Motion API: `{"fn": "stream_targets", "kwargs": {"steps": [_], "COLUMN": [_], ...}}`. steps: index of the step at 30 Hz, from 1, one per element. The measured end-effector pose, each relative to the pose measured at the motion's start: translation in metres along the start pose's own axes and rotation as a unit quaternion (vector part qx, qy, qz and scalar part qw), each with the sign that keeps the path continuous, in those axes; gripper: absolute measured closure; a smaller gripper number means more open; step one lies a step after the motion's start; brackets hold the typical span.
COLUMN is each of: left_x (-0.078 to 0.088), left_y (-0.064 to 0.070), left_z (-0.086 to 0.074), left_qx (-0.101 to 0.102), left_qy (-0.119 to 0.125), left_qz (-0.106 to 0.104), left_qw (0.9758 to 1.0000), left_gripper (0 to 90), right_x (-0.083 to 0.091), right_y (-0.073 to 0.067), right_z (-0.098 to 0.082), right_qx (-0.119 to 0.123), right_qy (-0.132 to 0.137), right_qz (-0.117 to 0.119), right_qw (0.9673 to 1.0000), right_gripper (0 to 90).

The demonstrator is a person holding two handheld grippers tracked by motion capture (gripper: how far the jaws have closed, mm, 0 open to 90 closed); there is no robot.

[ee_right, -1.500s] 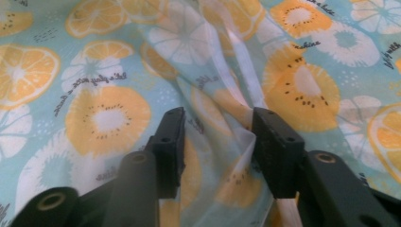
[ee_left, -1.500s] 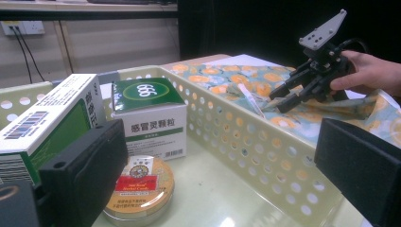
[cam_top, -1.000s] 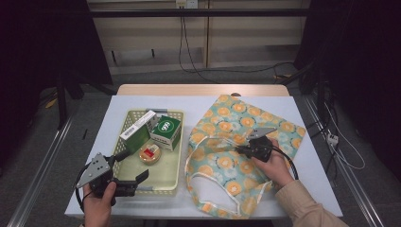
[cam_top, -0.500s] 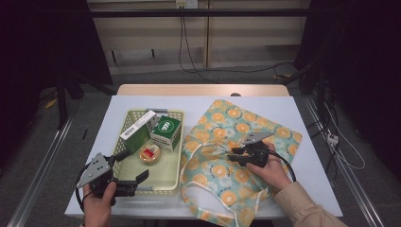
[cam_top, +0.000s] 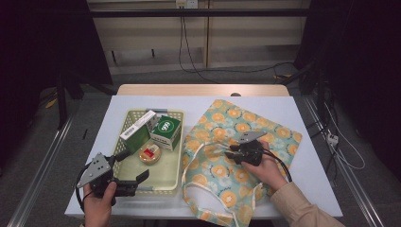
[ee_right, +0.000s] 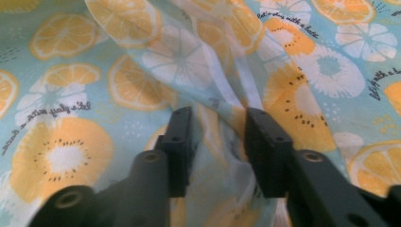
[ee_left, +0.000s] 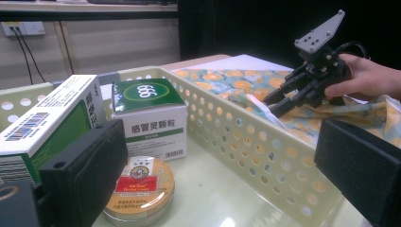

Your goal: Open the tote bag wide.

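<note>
The room is dim, with dark curtains on both sides, a pale panelled wall (cam_top: 203,33) at the back carrying a socket and black cables (cam_top: 182,45) that hang down and trail over the grey floor (cam_top: 71,113), and metal rails along the floor at left and right. In the middle stands the tabletop (cam_top: 302,109), covered in white with a strip of bare wood at its far edge. The largest thing on it is a cloth bag (cam_top: 236,123) printed with orange slices on pale blue, spread over the right half from near the far edge to the near edge, its white straps (cam_top: 189,201) looping toward the near edge. Left of it, just beside the bag's left edge, sits a pale yellow perforated basket (cam_top: 172,177) holding a long green and white box (cam_top: 137,132) at its far left, a green-topped white box (cam_top: 165,132) beside it, and a small round tin (cam_top: 150,153) in front of both. The right claw (cam_top: 230,155) rests on the middle of the bag; its jaws have just been closing and stand partly apart with a raised fold of bag cloth and a white strap (ee_right: 236,90) between them, not yet pinched. The left claw (cam_top: 135,166), held in a hand (cam_top: 99,205) at the near left corner, stands released, with its jaws spread across the basket's near left corner, one inside and one at the near rim, gripping nothing.
</note>
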State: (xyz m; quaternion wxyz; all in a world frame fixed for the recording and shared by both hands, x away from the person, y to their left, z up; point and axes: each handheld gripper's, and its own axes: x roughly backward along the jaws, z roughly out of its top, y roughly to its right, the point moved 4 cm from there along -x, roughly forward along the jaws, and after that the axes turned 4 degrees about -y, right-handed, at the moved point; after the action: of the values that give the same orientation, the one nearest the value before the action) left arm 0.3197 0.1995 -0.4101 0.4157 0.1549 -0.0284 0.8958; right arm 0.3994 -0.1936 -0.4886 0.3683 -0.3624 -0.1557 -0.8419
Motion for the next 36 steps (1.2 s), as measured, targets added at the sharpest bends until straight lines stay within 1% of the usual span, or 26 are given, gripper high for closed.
{"fn": "stream_targets", "kwargs": {"steps": [2,5,9,11,12,13,15,16,18,19,21,22,23,25,27,29,31,34,36], "left_x": [0.0,0.0,0.001,0.001,0.001,0.001,0.001,0.001,0.001,0.001,0.0,0.001,0.001,0.001,0.002,0.003,0.004,0.005,0.004], "left_y": [0.0,0.001,0.0,0.001,0.001,0.001,0.002,0.002,0.002,0.002,0.004,0.004,0.003,0.004,0.005,0.007,0.007,0.007,0.008], "left_z": [0.0,0.0,0.001,0.001,0.001,0.001,0.002,0.003,0.004,0.005,0.005,0.006,0.007,0.008,0.011,0.015,0.019,0.025,0.028], "left_qx": [0.001,0.0,0.0,0.001,-0.001,0.0,-0.002,-0.001,-0.002,-0.003,0.001,-0.001,-0.006,-0.002,-0.004,-0.003,-0.004,0.0,0.002], "left_qy": [0.0,-0.002,0.0,0.0,-0.002,-0.002,-0.002,-0.001,0.0,-0.002,0.001,-0.001,-0.003,-0.002,-0.005,-0.005,-0.002,0.003,0.002], "left_qz": [0.001,0.0,0.0,0.0,0.0,0.001,0.0,0.0,-0.001,-0.001,-0.003,-0.003,-0.004,-0.006,-0.005,-0.009,-0.01,-0.009,-0.013], "left_qw": [1.0,1.0,1.0,1.0,1.0,1.0,1.0,1.0,1.0,1.0,1.0,1.0,1.0,1.0,1.0,0.9999,0.9999,1.0,0.9999], "left_gripper": [3.1,3.1,3.1,3.2,3.1,3.1,3.1,3.1,3.1,3.1,3.1,3.1,3.1,3.1,3.1,3.1,3.0,3.0,3.0], "right_x": [-0.001,-0.002,-0.002,0.0,0.001,0.003,0.009,0.012,0.018,0.021,0.025,0.027,0.029,0.034,0.038,0.042,0.047,0.053,0.057], "right_y": [0.0,0.0,0.002,0.003,0.004,0.005,0.008,0.009,0.013,0.014,0.017,0.019,0.02,0.023,0.026,0.03,0.033,0.034,0.035], "right_z": [0.002,0.004,0.005,0.005,0.006,0.007,0.012,0.015,0.021,0.024,0.029,0.031,0.034,0.038,0.041,0.045,0.048,0.053,0.055], "right_qx": [0.004,0.007,0.0,-0.006,-0.011,-0.021,-0.045,-0.052,-0.049,-0.05,-0.055,-0.055,-0.058,-0.065,-0.068,-0.069,-0.074,-0.074,-0.074], "right_qy": [-0.005,-0.009,-0.011,-0.016,-0.016,-0.012,0.005,0.009,0.01,0.011,0.011,0.011,0.013,0.017,0.018,0.019,0.017,0.017,0.013], "right_qz": [0.0,0.004,0.01,0.017,0.025,0.033,0.05,0.057,0.055,0.055,0.058,0.057,0.058,0.061,0.062,0.056,0.056,0.065,0.065], "right_qw": [1.0,0.9999,0.9999,0.9997,0.9995,0.9992,0.9977,0.997,0.9972,0.9972,0.9968,0.9968,0.9965,0.9959,0.9956,0.9959,0.9955,0.995,0.9951], "right_gripper": [74.5,83.7,89.2,89.8,89.9,90.0,90.0,90.0,90.0,90.0,90.0,90.0,90.0,90.0,90.0,90.0,90.0,90.0,90.0]}}
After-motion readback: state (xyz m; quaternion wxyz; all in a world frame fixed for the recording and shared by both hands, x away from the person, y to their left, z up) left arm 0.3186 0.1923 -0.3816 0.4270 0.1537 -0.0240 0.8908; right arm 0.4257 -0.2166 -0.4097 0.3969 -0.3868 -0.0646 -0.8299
